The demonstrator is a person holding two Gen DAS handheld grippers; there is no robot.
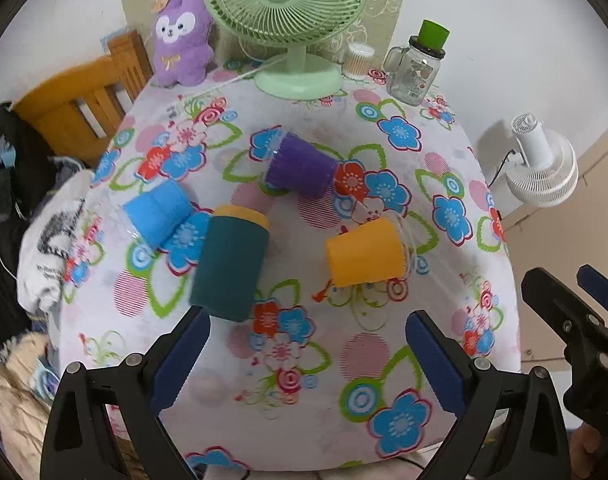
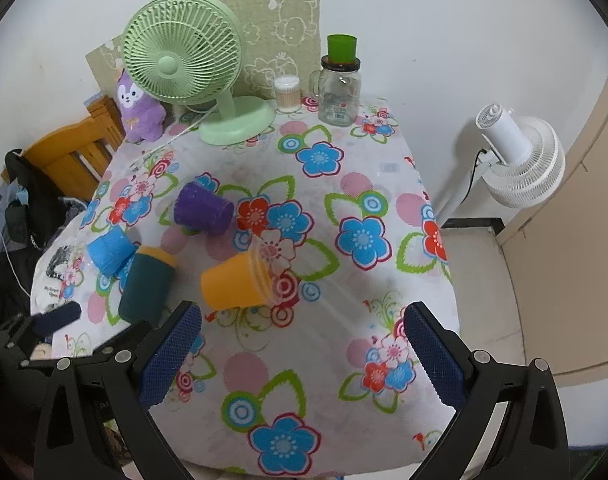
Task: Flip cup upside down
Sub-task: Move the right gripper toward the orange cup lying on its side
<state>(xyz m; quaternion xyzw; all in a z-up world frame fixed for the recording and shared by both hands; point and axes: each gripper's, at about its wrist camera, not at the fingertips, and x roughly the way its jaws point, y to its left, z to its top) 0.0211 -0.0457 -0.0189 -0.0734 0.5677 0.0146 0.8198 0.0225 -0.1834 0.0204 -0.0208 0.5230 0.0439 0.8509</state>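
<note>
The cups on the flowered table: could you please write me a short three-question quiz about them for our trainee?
1. True or false: the orange cup lies on its side.
2. Which cup lies nearest the left gripper? A) purple cup B) dark teal cup C) blue cup
3. Fill in: the jaws of the right gripper are ____ and hold nothing.

Key
1. True; its transparent rim points toward the right edge of the table.
2. B; it sits just ahead of the left finger.
3. Open.
</note>
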